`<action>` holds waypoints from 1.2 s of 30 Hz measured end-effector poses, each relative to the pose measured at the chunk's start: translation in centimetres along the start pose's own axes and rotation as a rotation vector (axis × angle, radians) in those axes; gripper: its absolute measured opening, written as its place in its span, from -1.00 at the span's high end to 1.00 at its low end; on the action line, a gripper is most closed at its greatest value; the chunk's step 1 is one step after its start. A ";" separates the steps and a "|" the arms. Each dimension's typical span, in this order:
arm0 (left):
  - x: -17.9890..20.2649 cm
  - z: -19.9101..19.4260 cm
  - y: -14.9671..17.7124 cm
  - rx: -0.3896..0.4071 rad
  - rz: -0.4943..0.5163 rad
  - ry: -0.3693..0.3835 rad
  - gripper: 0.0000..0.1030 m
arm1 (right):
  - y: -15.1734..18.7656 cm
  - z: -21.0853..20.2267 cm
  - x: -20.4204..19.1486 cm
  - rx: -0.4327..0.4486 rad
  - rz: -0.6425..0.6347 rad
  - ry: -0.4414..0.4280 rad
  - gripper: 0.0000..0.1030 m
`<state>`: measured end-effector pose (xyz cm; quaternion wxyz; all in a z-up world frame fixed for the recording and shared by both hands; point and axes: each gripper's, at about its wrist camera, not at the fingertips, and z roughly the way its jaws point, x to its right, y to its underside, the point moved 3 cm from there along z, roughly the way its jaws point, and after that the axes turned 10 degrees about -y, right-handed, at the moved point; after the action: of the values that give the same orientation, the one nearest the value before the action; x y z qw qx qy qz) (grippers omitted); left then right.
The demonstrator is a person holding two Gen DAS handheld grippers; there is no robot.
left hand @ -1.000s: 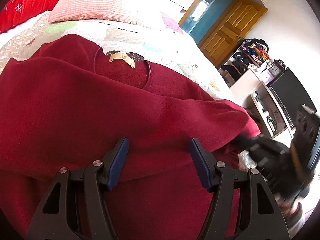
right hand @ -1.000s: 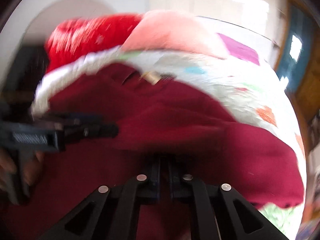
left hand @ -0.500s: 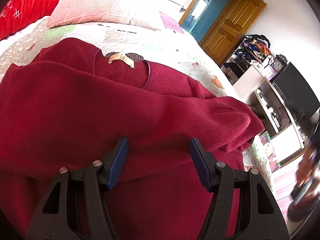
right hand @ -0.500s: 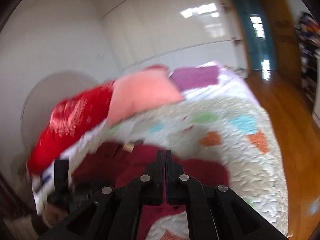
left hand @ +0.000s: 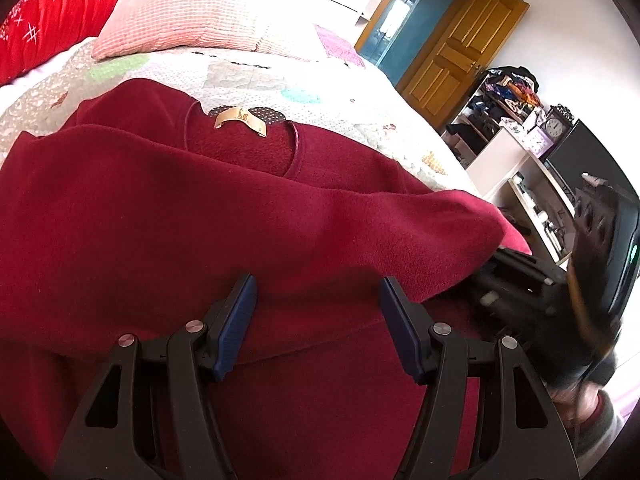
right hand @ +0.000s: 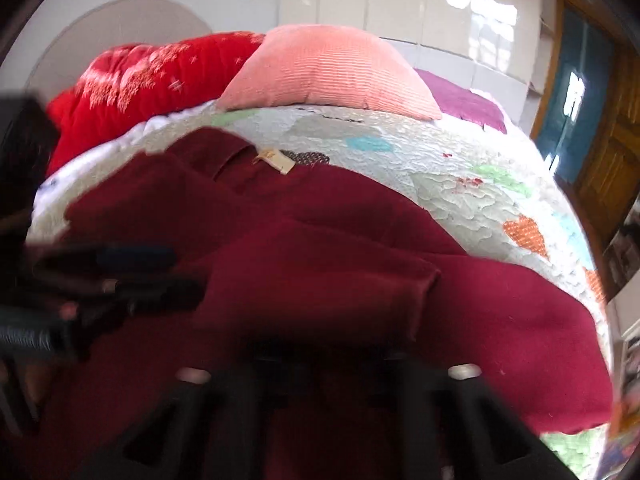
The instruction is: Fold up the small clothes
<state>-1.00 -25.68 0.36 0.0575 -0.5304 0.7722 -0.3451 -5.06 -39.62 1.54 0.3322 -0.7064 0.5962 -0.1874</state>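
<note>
The bed (left hand: 248, 76) with its patchwork quilt carries everything here, and the dark red sweater (left hand: 168, 216) lies spread across it, neckline and tan label (left hand: 239, 118) toward the pink pillow (right hand: 328, 72) and red pillow (right hand: 144, 80). You have both sleeves (right hand: 320, 276) folded in across the chest, so I judge the narrowing folds done; the body is not yet folded bottom to top, and that looks like what is left.

Your left gripper (left hand: 318, 320) rests over the lower chest with its jaws spread wide, blue pads (left hand: 236, 320) apart on the fabric and holding nothing. Your right gripper (right hand: 320, 364) sits low at the near edge of the sweater just below the folded cuff, but its tips are blurred and dark there, so I cannot tell whether it is spread or pinching cloth.

Compared with half a second ago, your right gripper has swung back down from pointing across the room, where its jaws were pressed together, to the sweater; in the left view it reappears beside the cuff. Your left gripper has hardly shifted, and the sleeves lie as before
</note>
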 end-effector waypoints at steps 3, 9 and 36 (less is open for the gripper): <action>0.1 0.0 0.0 0.001 -0.002 0.004 -0.24 | -0.4 -3.2 2.7 0.098 0.135 -0.030 0.91; 0.4 0.2 0.0 0.004 0.018 -0.011 -0.26 | -0.2 -13.3 11.6 0.342 0.485 -0.080 0.92; -9.9 -7.7 -2.2 0.080 -0.142 -0.077 -0.26 | -3.5 -2.2 -7.1 0.088 0.286 -0.497 0.15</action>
<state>1.52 -13.95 4.74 0.0837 -0.5942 0.7154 -0.3581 -5.54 -33.07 6.46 0.5214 -0.6243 0.5816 0.0145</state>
